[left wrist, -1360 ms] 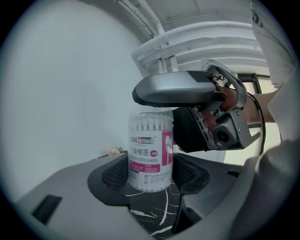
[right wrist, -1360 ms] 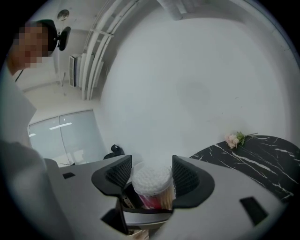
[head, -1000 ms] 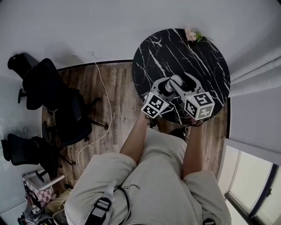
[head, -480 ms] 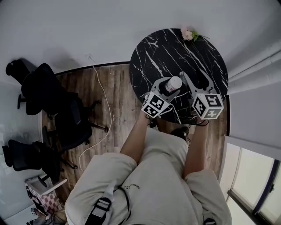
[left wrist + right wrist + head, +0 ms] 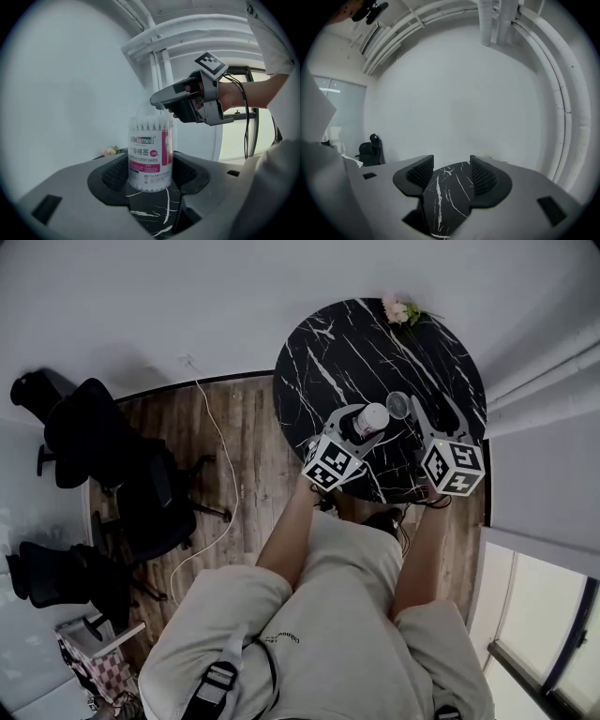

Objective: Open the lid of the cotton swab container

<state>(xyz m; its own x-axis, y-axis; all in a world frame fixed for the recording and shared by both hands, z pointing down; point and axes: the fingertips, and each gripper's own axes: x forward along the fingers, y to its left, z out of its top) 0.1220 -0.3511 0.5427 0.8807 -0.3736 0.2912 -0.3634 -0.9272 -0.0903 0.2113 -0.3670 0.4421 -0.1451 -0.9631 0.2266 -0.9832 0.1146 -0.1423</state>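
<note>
Here, the container (image 5: 151,152) is pinched upright between the jaws of the left gripper (image 5: 151,174), at the near side of the black marble table (image 5: 328,352). Its top is uncovered, and the white swab tips are seen packed inside. The clear lid (image 5: 397,405) is held off the container, just to its right and slightly higher, between the jaws of the right gripper (image 5: 405,412). These jaws are spread about as wide as the lid, which is too clear to be made out in the right gripper view. Pink flowers (image 5: 398,310) are seen at the table's far edge.
</note>
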